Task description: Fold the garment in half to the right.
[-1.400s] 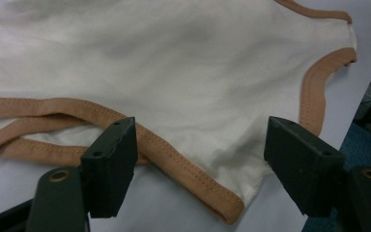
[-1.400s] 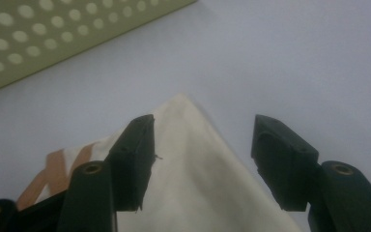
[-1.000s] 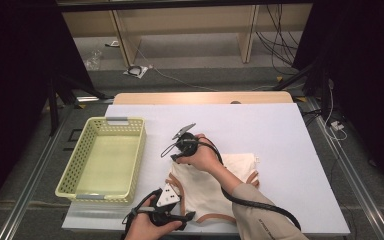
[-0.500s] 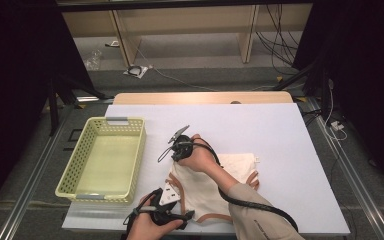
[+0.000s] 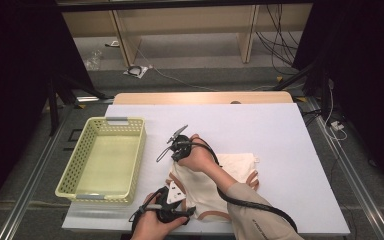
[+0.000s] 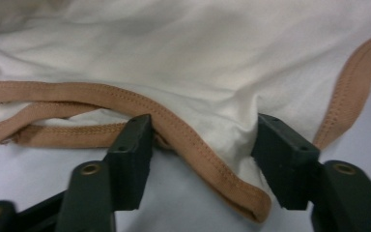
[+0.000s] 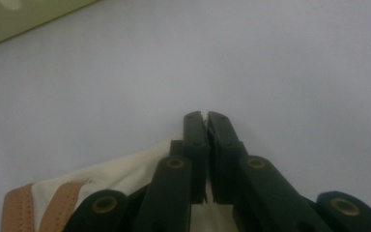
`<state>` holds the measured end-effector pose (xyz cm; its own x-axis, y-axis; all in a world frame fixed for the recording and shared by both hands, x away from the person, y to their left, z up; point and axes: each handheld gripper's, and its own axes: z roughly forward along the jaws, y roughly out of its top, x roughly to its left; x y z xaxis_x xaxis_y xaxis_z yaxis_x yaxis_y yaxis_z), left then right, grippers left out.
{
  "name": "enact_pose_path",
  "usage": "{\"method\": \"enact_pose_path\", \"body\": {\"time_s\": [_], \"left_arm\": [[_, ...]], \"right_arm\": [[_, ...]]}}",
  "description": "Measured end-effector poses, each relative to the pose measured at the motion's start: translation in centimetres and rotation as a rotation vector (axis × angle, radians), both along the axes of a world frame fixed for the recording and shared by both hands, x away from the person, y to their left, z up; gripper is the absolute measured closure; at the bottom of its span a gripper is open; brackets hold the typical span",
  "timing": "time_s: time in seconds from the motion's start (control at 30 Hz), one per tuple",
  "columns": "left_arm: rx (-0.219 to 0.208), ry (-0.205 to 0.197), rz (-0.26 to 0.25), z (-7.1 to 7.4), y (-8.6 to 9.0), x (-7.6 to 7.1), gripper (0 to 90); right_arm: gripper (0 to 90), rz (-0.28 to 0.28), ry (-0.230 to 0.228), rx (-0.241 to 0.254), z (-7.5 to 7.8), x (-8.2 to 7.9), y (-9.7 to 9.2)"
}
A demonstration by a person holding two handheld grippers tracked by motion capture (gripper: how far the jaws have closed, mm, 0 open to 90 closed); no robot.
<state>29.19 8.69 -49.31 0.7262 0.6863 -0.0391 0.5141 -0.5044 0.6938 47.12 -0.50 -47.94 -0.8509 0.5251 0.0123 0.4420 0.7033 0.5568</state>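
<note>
Farthest left on the desk [image 5: 280,130] stands the yellow basket [image 5: 102,160], with nothing in it that I can see. Just beside it, toward the near edge, lies the cream garment [image 5: 215,185] with its tan trim [image 6: 193,145], partly folded.

My left hand-held gripper [image 5: 172,207] sits at the garment's near-left corner. Its jaws are apart and have just been closing; the tan-trimmed hem lies between them, but the pads do not yet press it.

My right hand-held gripper [image 7: 206,121] is at the far-left edge of the garment, jaws together. In its own view a sliver of pale cloth seems caught between the tips, so I take it as clamped on the garment's edge, though only thinly.

I judge this as the grasping step of a fold or a lift: one corner is secured, the other not yet. Next, my left jaws need to finish closing on the hem, catching both layers rather than just the trim. Then both hands must move together, keeping the cloth taut, or the thin right-hand pinch could slip.
</note>
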Motion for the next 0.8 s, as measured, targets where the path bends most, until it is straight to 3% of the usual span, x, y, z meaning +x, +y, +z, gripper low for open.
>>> {"method": "enact_pose_path", "body": {"time_s": [0.2, 0.6, 0.8], "left_arm": [[0.001, -0.018, 0.005, 0.01, 0.39, 0.31, 61.9], [-0.004, -0.030, -0.002, -0.07, 0.13, 0.08, 81.8], [-0.052, 0.002, 0.012, -0.11, 0.53, 0.37, 85.2]], "right_arm": [[87.9, -0.002, 0.012, 0.007, 0.00, 0.13, -0.05], [89.4, -0.017, -0.019, -0.010, -0.01, -0.39, 0.23], [89.6, -0.024, -0.027, -0.010, 0.00, -0.49, 0.26]]}}
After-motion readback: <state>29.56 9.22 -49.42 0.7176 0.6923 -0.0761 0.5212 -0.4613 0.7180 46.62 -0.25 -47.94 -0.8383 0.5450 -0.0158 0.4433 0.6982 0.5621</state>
